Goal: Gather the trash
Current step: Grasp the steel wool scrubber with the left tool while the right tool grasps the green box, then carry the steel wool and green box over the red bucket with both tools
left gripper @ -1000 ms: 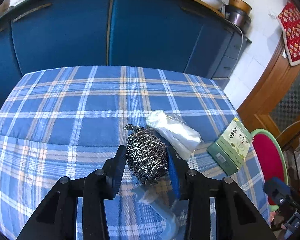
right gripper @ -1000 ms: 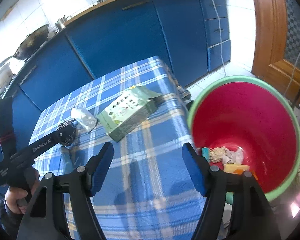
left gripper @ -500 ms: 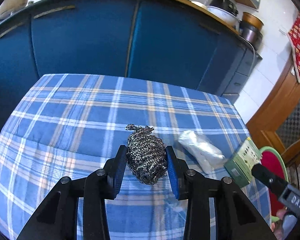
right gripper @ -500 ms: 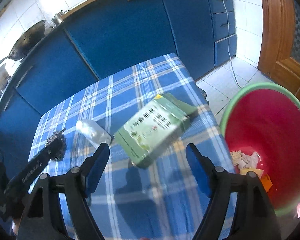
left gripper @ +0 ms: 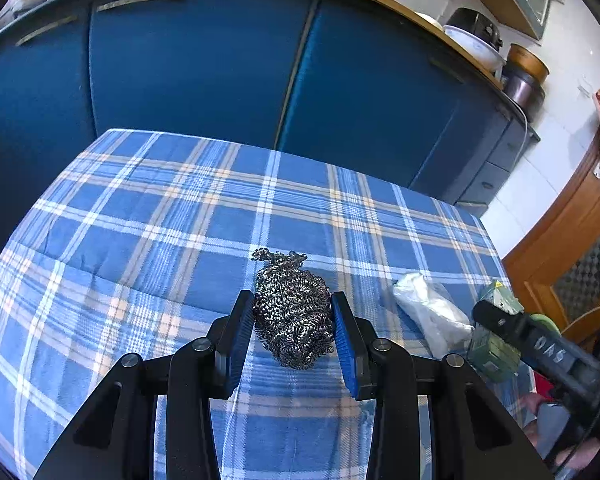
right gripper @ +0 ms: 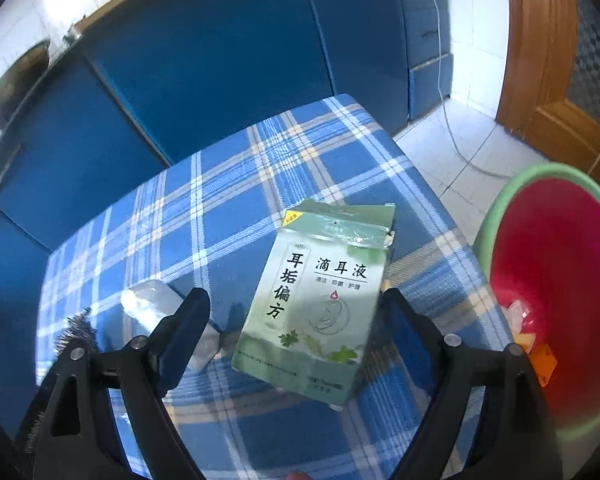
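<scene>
My left gripper [left gripper: 293,330] is shut on a steel wool scrubber [left gripper: 294,322] and holds it above the blue plaid table [left gripper: 140,240]. A clear crumpled plastic bag [left gripper: 428,312] lies to its right, also seen in the right wrist view [right gripper: 160,308]. A green medicine box [right gripper: 320,296] lies on the table near its right edge. My right gripper [right gripper: 296,312] is open and straddles the box, which sits between its fingers. In the left wrist view the right gripper [left gripper: 540,348] partly hides the box [left gripper: 494,344].
A red bin with a green rim [right gripper: 556,280] stands on the floor right of the table, with scraps of trash inside. Blue kitchen cabinets [left gripper: 220,72] run behind the table. A wooden door [right gripper: 540,60] is at the far right.
My left gripper has lifted the scrubber off the table and drawn back to the left. My right gripper has swung from the bin to the green box and closed in around it.
</scene>
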`<state>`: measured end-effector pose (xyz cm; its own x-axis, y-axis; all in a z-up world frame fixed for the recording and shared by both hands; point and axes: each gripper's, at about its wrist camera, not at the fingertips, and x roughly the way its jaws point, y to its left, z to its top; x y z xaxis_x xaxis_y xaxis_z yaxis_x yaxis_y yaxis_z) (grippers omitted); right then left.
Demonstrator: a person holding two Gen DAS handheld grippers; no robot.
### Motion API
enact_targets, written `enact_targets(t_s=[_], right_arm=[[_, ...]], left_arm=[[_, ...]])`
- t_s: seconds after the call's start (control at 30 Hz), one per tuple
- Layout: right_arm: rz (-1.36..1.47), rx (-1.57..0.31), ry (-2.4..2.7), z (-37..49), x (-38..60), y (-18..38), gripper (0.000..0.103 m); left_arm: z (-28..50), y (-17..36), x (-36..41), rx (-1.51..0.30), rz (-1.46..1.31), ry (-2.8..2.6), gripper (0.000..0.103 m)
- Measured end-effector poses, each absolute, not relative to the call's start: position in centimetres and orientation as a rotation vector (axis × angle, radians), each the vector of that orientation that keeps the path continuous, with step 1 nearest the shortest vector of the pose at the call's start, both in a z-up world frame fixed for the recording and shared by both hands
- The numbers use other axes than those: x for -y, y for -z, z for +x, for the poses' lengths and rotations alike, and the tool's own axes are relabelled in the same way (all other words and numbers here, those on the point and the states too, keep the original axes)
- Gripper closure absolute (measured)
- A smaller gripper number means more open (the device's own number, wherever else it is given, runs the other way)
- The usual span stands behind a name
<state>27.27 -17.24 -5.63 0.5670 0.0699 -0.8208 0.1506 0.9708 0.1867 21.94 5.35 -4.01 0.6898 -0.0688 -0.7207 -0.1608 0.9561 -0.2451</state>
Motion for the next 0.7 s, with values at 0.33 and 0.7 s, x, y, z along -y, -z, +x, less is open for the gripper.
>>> enact_targets(t_s=[0.33, 0.7], right_arm=[[0.134, -0.949, 0.037, 25.7, 17.1, 5.7, 0.033], [0.152, -0.92, -0.046, 21.8, 18.4, 4.6, 0.039]], left_arm=[[21.8, 3.9, -5.4, -0.81, -0.304, -0.047, 0.063], [21.7, 3.8, -4.4, -0.807, -0.282, -0.027, 0.063]])
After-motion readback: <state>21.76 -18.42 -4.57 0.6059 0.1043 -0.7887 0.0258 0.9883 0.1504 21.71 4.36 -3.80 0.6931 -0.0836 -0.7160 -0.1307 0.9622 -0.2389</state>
